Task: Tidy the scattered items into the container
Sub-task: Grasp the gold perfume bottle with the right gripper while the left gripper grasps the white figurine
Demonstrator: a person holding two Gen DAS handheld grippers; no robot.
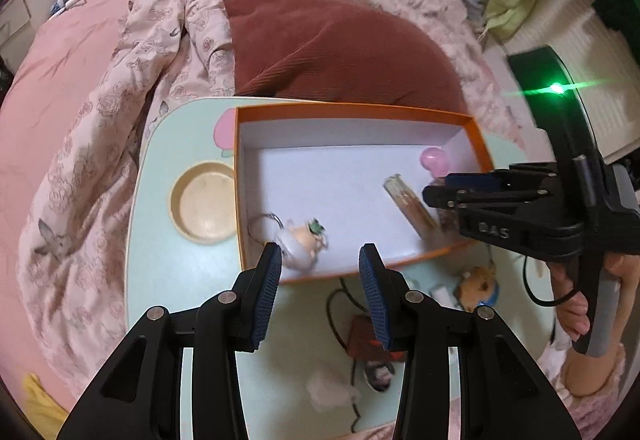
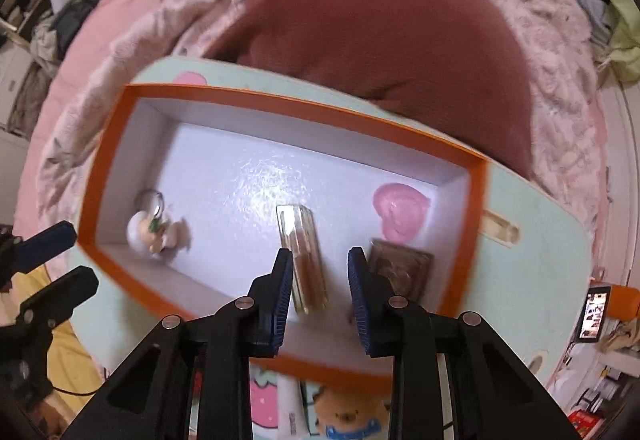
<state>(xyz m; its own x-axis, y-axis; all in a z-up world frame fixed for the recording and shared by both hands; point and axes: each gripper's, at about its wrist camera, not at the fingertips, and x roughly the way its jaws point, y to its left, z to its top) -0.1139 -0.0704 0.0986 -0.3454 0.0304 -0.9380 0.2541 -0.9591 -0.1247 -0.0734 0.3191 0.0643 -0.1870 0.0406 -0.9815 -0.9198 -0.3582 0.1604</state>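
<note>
An orange box (image 1: 352, 107) with a white inside stands on a mint lap table (image 1: 192, 280). In it lie a white and beige keychain toy (image 1: 304, 240), a glass tube (image 1: 408, 203) with brown contents, a pink heart (image 2: 400, 211) and a brown square packet (image 2: 404, 268). My left gripper (image 1: 320, 268) hangs open over the box's near wall, with the toy just beyond its pads and apart from them. My right gripper (image 2: 318, 268) is over the box's right half, pads apart above the lying tube (image 2: 304, 240), gripping nothing. A bear plush (image 1: 480, 280) lies on the table outside the box.
The table sits on a bed with a pink floral duvet and a maroon cushion (image 2: 380, 31) behind the box. A beige round recess (image 1: 206, 199) lies left of the box. A black cable, a dark red device (image 1: 364, 332) and a crumpled tissue (image 1: 332, 384) lie near the front.
</note>
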